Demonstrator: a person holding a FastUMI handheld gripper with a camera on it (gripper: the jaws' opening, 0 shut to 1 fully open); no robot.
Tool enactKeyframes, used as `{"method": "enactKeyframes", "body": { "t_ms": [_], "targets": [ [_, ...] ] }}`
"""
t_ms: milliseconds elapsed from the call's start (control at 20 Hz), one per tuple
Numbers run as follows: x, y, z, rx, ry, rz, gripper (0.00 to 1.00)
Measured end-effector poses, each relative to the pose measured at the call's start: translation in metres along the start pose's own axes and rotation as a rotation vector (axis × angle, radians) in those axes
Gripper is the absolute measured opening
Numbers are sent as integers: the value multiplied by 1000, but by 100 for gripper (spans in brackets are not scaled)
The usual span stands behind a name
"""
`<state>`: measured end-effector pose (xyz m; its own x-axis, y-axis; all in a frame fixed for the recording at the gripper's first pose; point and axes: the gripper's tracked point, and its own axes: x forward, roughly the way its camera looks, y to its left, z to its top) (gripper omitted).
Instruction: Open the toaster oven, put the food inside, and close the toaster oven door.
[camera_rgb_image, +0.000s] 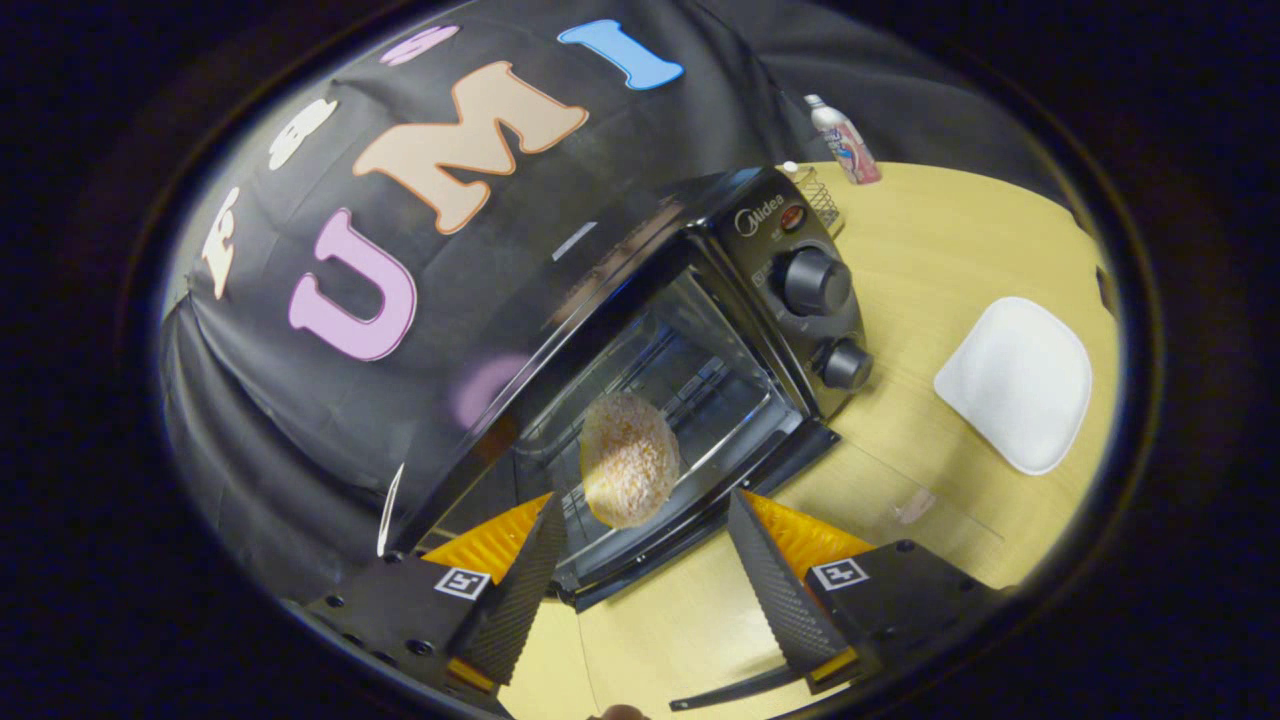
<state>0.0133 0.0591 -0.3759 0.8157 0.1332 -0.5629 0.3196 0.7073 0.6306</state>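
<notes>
The black toaster oven (700, 300) stands on the wooden table (940, 250) with its glass door (880, 500) folded down flat toward me. The door's handle (735, 692) lies nearest me, below the fingers. A round sugared bun (628, 458) rests on the wire rack (700, 385) at the front of the oven's cavity. My gripper (645, 510) is open over the lowered door. Its fingertips stand wide apart on either side of the bun's near edge, and neither finger presses on it.
Two knobs (815, 282) sit on the oven's panel to the right of the cavity. A white plate (1015, 385) lies on the table right of the oven. A bottle (845, 140) and a small wire basket (820, 195) stand behind the oven.
</notes>
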Motion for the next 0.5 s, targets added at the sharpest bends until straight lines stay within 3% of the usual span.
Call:
{"method": "enactKeyframes", "body": {
  "t_ms": [300, 500],
  "targets": [
    [-46, -15, -12, -100, 7, 2, 100],
    [-78, -47, -28, -243, 39, -56, 100]
  ]
}}
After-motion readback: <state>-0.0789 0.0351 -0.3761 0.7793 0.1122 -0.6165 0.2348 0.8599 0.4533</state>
